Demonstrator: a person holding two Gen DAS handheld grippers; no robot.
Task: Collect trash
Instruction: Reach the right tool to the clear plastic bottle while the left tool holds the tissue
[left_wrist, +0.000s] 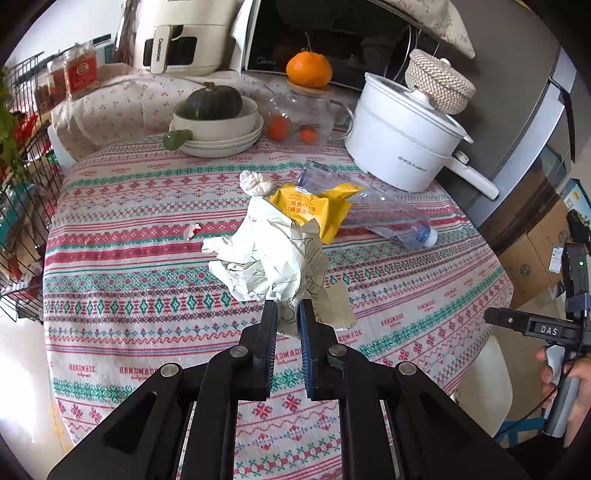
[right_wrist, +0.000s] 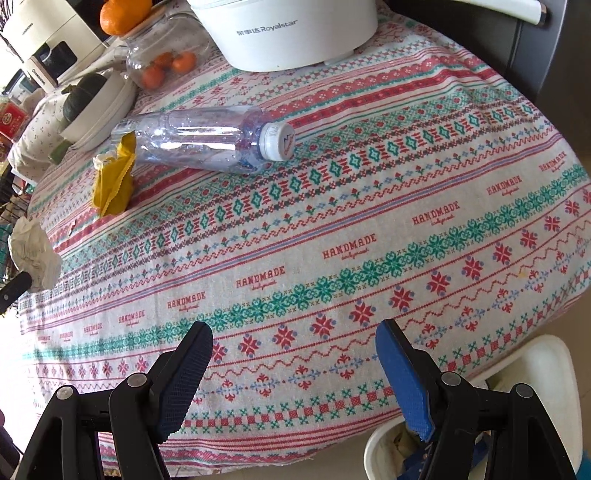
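Observation:
My left gripper (left_wrist: 288, 314) is shut on a crumpled white paper (left_wrist: 266, 254) and holds it above the patterned tablecloth (left_wrist: 129, 280); the paper also shows at the left edge of the right wrist view (right_wrist: 33, 254). Behind it lie a yellow snack wrapper (left_wrist: 314, 210), a small white tissue ball (left_wrist: 255, 182), a tiny red-white scrap (left_wrist: 192, 230) and an empty plastic bottle (left_wrist: 388, 214). In the right wrist view the bottle (right_wrist: 207, 140) and the wrapper (right_wrist: 114, 181) lie at the far left. My right gripper (right_wrist: 293, 339) is open and empty over the table's near edge.
A white bin (right_wrist: 480, 417) with trash in it stands on the floor below the table edge at lower right. A white electric pot (left_wrist: 402, 140), a glass jar with oranges (left_wrist: 299, 118), a bowl with a squash (left_wrist: 218, 114) and a wire rack (left_wrist: 22, 192) ring the table.

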